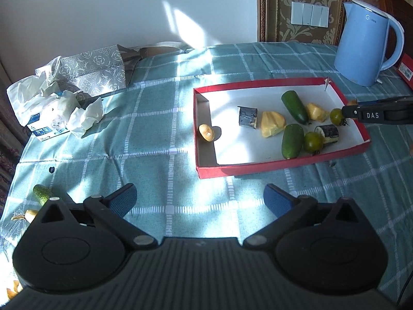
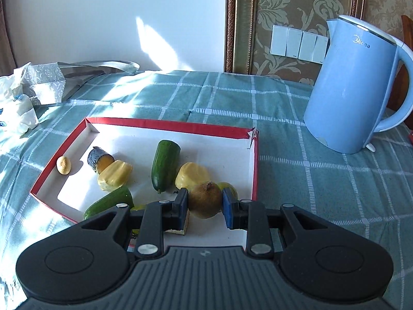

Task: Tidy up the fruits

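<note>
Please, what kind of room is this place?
Probably a home dining room: a table under a checked tablecloth, a blue electric kettle, wall switches on patterned wallpaper, and a tissue pack.

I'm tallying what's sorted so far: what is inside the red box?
Red box holds two cucumbers, two yellow chunks, two dark-skinned pieces, two green tomatoes and a small tan piece. The right gripper covers its near corner.

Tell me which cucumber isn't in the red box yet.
The small cucumber on the tablecloth beside the left gripper. The other two cucumbers already lie inside the red box.
</note>
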Demonstrator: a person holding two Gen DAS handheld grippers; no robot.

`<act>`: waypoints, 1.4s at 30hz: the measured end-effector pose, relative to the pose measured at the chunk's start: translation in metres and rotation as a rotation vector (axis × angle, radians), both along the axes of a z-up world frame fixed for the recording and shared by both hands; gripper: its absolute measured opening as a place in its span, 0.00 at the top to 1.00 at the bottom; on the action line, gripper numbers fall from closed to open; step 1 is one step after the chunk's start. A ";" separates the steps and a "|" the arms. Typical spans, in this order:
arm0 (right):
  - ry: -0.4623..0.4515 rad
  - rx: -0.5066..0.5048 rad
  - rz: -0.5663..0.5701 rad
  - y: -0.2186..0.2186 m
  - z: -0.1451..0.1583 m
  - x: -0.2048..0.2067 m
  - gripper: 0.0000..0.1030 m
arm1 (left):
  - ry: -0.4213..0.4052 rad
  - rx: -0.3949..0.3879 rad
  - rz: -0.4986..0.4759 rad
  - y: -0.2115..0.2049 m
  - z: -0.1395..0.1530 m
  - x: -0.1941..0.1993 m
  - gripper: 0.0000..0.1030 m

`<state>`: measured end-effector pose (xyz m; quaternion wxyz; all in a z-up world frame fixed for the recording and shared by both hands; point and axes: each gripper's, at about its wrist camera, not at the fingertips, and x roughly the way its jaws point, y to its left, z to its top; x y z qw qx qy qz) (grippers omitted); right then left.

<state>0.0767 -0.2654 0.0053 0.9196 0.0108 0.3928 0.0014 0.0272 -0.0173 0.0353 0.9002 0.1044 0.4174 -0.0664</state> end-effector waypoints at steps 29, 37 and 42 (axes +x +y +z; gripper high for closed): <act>0.047 -0.002 -0.083 -0.016 -0.015 0.063 0.33 | 0.036 0.004 0.029 0.006 0.007 0.008 0.00; -0.139 0.088 -0.059 -0.013 0.054 -0.040 0.25 | 0.020 -0.031 0.042 0.007 0.010 0.010 0.00; -0.131 0.090 -0.065 -0.006 0.067 -0.094 0.25 | 0.029 -0.048 0.044 0.004 0.009 0.012 0.00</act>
